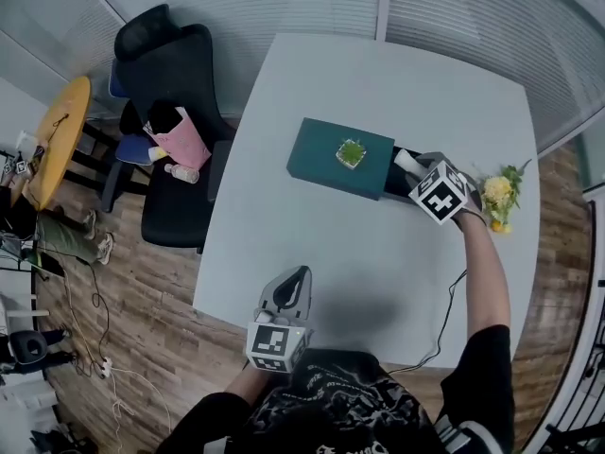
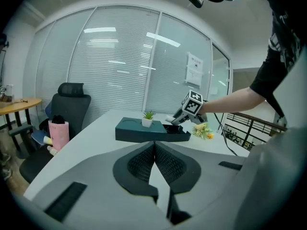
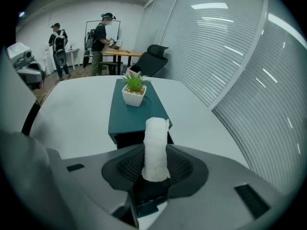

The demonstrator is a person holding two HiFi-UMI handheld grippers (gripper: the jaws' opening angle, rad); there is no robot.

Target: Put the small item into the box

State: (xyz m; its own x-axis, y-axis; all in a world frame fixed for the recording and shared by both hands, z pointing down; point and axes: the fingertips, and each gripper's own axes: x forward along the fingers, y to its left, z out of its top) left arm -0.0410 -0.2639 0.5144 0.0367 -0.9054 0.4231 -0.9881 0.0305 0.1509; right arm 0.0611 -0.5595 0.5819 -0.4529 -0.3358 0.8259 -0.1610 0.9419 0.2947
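Note:
A dark teal box (image 1: 326, 154) lies mid-table with a small potted plant (image 1: 351, 152) on its lid. Its drawer (image 1: 402, 185) is pulled out on the right. My right gripper (image 1: 416, 173) hovers over that drawer, shut on a white rolled item (image 1: 406, 162). In the right gripper view the roll (image 3: 156, 147) stands upright between the pads, with the box (image 3: 134, 111) and plant (image 3: 135, 90) just beyond. My left gripper (image 1: 299, 277) sits at the table's near edge, shut on nothing. Its view shows the box (image 2: 139, 131) and the right gripper (image 2: 178, 119) far ahead.
Yellow flowers (image 1: 499, 197) lie on the table right of the drawer. A black chair (image 1: 165, 74) with a pink bag (image 1: 184, 140) stands at the table's left side. A cable (image 1: 452, 301) runs along the right forearm. People stand far off (image 3: 103, 37).

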